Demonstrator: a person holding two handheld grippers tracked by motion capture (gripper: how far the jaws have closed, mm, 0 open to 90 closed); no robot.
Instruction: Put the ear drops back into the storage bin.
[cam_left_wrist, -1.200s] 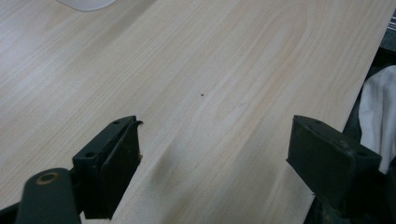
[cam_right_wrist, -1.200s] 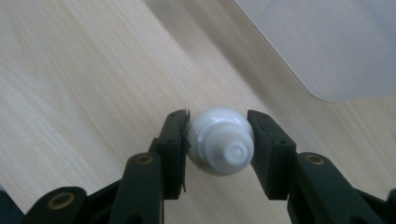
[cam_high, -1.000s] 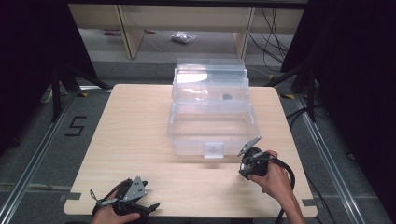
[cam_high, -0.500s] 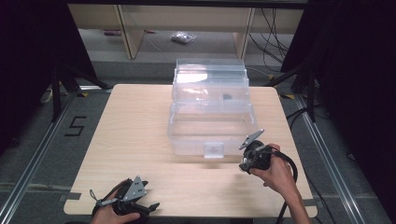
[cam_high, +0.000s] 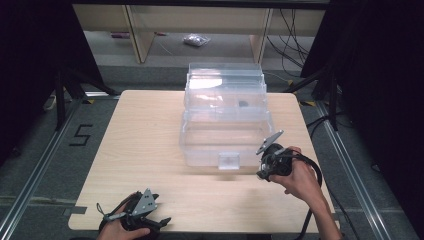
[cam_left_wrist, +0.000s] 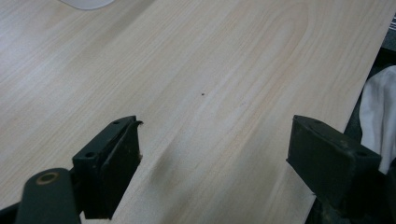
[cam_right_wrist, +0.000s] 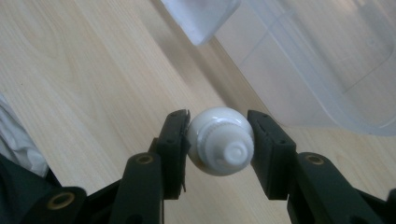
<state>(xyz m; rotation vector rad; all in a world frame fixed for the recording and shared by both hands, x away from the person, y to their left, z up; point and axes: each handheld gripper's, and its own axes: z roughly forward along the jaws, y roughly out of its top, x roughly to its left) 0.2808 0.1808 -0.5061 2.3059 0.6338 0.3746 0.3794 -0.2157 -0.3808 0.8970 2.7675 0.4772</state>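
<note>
**White bottle clamped beside the clear box**

The right hand-held gripper (cam_right_wrist: 218, 142) has its two black jaws closed on a small white bottle (cam_right_wrist: 220, 140), one pad pressed against each side of it, with the ribbed cap end facing the camera in the right gripper view. In the high view this right hand-held gripper (cam_high: 264, 170) sits over the bench (cam_high: 150, 130) near its right edge, just off the near right corner of the clear plastic box (cam_high: 225, 125), and is tilted so the grey plate on top points up and away from the person. The bottle is held clear of the wood, close to the box's front wall and its latch tab (cam_high: 228, 161).

The box stands toward the far edge of the bench, roughly centred, with stepped transparent tiers; a small dark item (cam_high: 243, 104) lies in an upper tier.

The left hand-held gripper (cam_high: 142, 217) rests at the near edge of the bench, toward the left corner. In the left gripper view its jaws stand wide apart with bare wood between them, and a white cloth (cam_left_wrist: 378, 112) shows past the bench edge.
</note>
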